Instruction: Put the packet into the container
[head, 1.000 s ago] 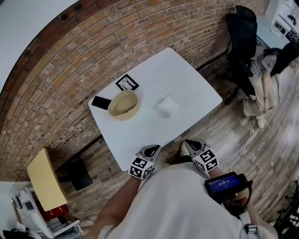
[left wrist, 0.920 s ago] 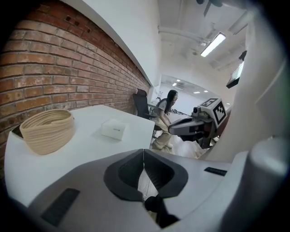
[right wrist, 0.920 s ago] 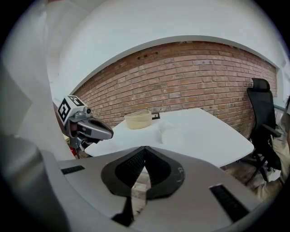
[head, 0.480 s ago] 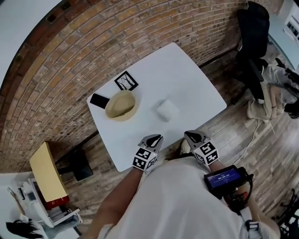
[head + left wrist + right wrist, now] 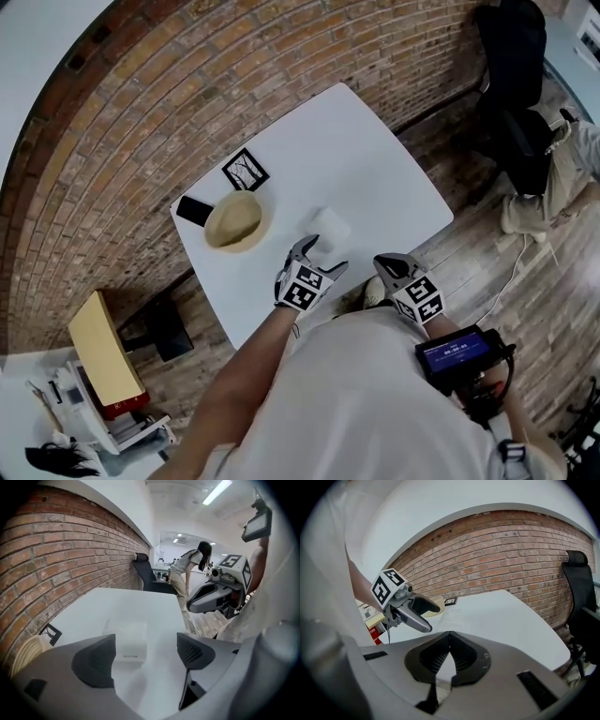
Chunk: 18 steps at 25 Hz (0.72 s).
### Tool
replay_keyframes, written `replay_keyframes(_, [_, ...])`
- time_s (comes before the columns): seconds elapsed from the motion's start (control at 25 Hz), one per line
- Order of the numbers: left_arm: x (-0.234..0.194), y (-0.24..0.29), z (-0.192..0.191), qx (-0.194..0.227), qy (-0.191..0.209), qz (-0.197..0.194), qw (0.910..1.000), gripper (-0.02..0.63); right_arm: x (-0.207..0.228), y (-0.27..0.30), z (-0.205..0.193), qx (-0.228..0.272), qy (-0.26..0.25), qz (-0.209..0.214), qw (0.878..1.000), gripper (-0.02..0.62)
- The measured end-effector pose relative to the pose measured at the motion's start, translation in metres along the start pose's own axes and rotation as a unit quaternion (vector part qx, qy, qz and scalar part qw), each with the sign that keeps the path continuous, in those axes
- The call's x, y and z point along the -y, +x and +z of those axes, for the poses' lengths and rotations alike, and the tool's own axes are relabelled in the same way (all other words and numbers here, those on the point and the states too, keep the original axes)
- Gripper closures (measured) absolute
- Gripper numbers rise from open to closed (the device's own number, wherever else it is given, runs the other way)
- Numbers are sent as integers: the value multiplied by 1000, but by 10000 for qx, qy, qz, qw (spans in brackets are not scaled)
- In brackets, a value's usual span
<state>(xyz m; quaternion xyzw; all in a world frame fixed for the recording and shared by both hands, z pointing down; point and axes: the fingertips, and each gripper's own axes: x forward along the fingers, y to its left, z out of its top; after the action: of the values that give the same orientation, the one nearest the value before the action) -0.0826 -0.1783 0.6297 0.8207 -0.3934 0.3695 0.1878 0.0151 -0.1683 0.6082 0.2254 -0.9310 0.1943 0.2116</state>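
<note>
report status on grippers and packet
Left gripper opening, nothing gripped; right gripper shut, empty. Packet flat on table, just ahead of left jaws. Container apart, at its left; nothing between.

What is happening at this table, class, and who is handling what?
A person holds a claw in each hand at a white table. The left claw is opening its jaws near the white packet, which lies on the table just ahead of them, ungripped. The right claw is shut and empty. The tan container sits apart from the packet.

packet [image 5: 125, 641] print too small, nothing legible
</note>
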Motion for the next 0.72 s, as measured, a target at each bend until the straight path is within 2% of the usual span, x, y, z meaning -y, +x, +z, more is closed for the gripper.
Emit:
replay_keyframes(0.16, [-22, 21, 7, -382, 25, 206, 9991, 148, 19, -7, -1, 42, 115, -66, 9999, 588])
replay_keyframes(0.28, [-29, 31, 3, -829, 262, 231, 9959, 86, 26, -11, -2, 44, 205, -110, 9997, 588])
replay_keyframes(0.4, [-36, 42, -3, -1139, 302, 256, 9927, 84, 36, -14, -4, 41, 280, -135, 9995, 589])
replay_keyframes(0.56, [-44, 43, -7, -1305, 197, 308, 9908, 91, 42, -17, -5, 64, 345, -146, 9993, 588])
replay_keyframes(0.64, [-47, 40, -11, -1379, 183, 318, 9898, 140, 42, -16, -5, 55, 354, -129, 9993, 588])
replay_keyframes(0.72, [-49, 37, -12, -1403, 161, 317, 9895, 155, 41, -13, -5, 40, 345, -101, 9993, 589])
